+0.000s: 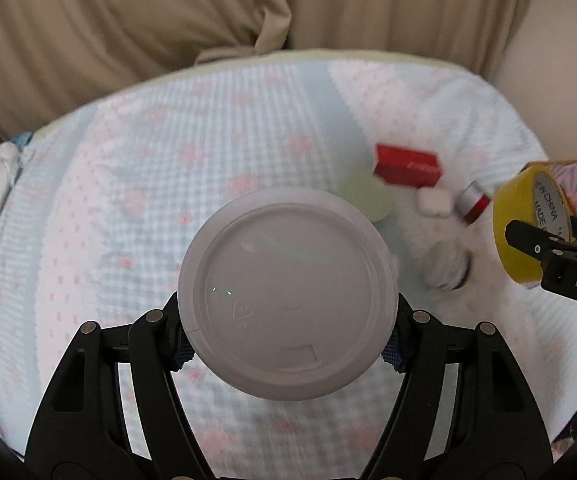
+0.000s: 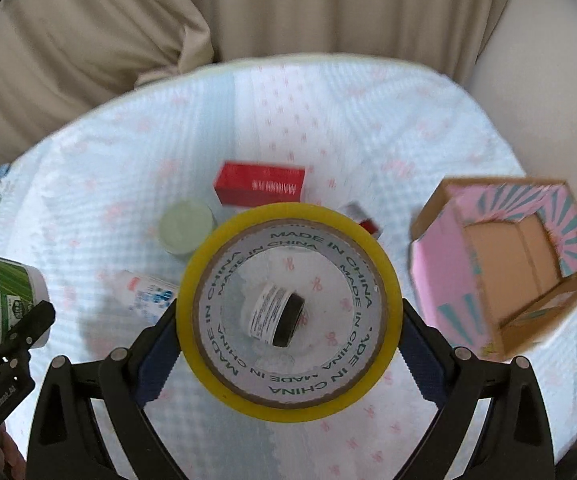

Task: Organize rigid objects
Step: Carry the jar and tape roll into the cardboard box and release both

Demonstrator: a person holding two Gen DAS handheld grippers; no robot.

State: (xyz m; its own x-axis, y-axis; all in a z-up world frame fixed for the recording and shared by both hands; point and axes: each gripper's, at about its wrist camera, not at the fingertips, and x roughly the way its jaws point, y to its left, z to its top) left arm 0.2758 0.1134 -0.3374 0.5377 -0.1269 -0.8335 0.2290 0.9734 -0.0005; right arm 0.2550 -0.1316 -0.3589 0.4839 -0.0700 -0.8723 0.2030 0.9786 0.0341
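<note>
Two tongs | left (image 1: 288,336) grips white tub (image 1: 288,296) | right (image 2: 290,340) grips tape roll (image 2: 292,312) | pink box (image 2: 504,264) open

- The bed (image 1: 108,200) lies bare across its left half and near edge.
- A red box (image 2: 260,188), green jar (image 2: 186,226), small tub (image 2: 276,314) and white bottle (image 2: 148,292) crowd the middle.
- The open pink box (image 2: 504,264) blocks the right side.

Two claw-mounted views angled steeply down, sharing the quilted cloth (image 1: 128,200) and red box (image 2: 260,186).
</note>
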